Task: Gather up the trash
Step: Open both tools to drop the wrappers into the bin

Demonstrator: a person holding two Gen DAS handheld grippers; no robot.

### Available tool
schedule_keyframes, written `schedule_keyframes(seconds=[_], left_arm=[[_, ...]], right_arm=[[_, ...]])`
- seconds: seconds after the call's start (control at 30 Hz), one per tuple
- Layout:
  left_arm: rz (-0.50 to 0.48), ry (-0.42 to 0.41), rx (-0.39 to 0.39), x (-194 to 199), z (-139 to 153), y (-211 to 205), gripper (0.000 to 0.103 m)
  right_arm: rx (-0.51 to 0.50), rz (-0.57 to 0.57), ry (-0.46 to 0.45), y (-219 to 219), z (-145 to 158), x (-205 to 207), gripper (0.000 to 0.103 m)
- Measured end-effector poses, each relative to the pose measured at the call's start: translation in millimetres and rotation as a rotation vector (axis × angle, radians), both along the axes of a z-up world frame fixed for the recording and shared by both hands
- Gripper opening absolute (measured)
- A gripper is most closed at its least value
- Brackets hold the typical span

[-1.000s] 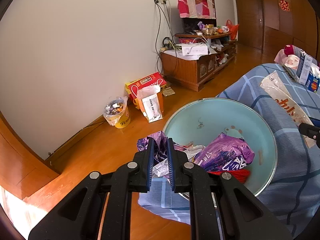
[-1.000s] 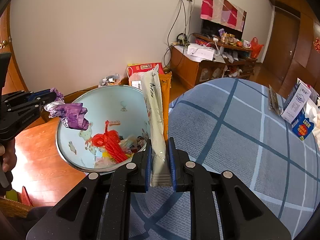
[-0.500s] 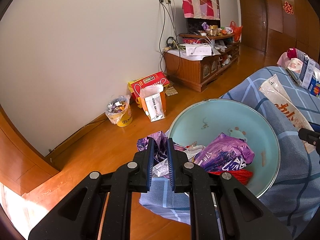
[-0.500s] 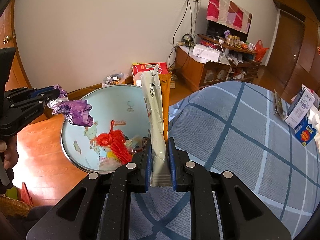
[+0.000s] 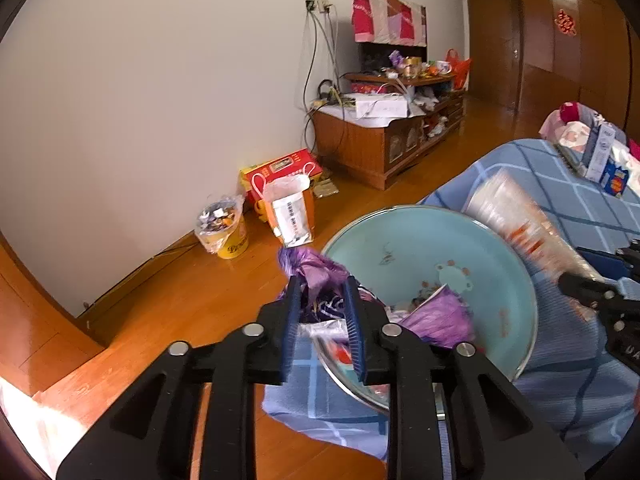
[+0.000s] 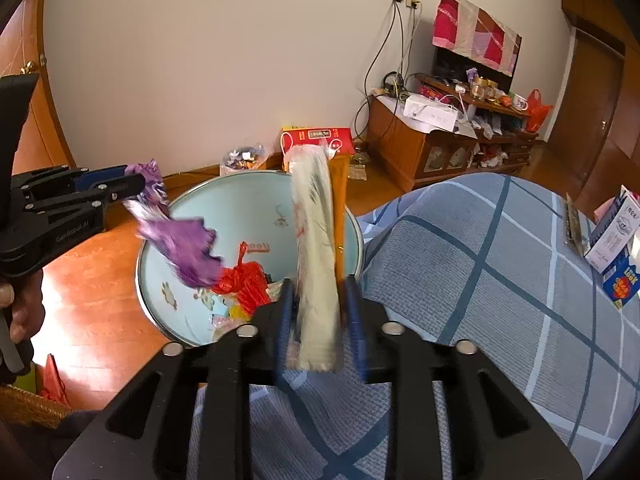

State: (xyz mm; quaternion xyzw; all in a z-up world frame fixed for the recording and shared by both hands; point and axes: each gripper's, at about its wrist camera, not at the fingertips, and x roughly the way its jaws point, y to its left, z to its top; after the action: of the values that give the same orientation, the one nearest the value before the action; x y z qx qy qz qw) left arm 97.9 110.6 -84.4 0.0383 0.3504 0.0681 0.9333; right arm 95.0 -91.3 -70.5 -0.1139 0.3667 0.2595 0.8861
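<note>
Two pieces of trash are being let go at once over the pale blue enamel basin [image 6: 256, 204], which sits on the edge of the blue checked bedcover [image 6: 500, 264].

The left gripper [image 5: 320, 312] hovers just outside the basin's near rim. Its jaws are opening, and the purple wrapper [image 5: 316, 276] lies between the blue pads but no longer looks pinched. In the right wrist view that wrapper [image 6: 180, 248] already trails down over the basin's left side, blurred, so it is probably falling.

The right gripper [image 6: 320, 316] stands at the basin's rim on the bed side. Its jaws are opening too, and gaps show on both sides of the long cream snack packet [image 6: 316, 256], whose upper end leans over the bowl.

To do this step well, each hand should stay above the basin until its piece is clear of the pads. The packet is long and its lower end sits outside the rim, so it may tip back onto the bedcover; a small push toward the red plastic bag [image 6: 244, 284] in the basin's middle would help.
</note>
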Motion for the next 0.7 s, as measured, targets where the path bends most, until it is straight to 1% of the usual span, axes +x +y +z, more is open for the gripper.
schedule_keyframes(seconds=[0.03, 0.1, 0.13, 0.17, 0.2, 0.23, 0.37, 0.5, 0.7], left_arm=[[-0.005, -0.005, -0.003, -1, 2, 0, 0.036], [-0.017, -0.015, -0.005, -3, 4, -4, 0.045], [-0.023, -0.021, -0.01, -4, 5, -5, 0.047], [-0.026, -0.026, -0.013, -5, 6, -7, 0.055], [-0.025, -0.031, -0.011, -7, 7, -8, 0.062], [-0.024, -0.035, -0.01, -7, 8, -7, 0.065], [-0.021, -0.068, -0.021, -12, 17, -8, 0.08], [-0.03, -0.115, -0.035, -21, 31, -13, 0.082], [-0.043, -0.178, -0.036, -37, 53, -22, 0.089]], right_arm=[[0.007, -0.002, 0.0, -1, 0, 0, 0.044], [0.021, -0.009, 0.005, -3, 1, 1, 0.046], [0.027, -0.013, 0.005, -5, 2, 1, 0.051], [0.038, -0.017, 0.003, -7, 3, 0, 0.058], [0.046, -0.023, 0.0, -9, 4, -1, 0.061], [0.056, -0.03, -0.002, -11, 6, -2, 0.061], [0.102, -0.066, -0.014, -29, 15, -14, 0.063], [0.15, -0.124, -0.04, -52, 27, -29, 0.063], [0.186, -0.199, -0.121, -78, 47, -52, 0.066]])
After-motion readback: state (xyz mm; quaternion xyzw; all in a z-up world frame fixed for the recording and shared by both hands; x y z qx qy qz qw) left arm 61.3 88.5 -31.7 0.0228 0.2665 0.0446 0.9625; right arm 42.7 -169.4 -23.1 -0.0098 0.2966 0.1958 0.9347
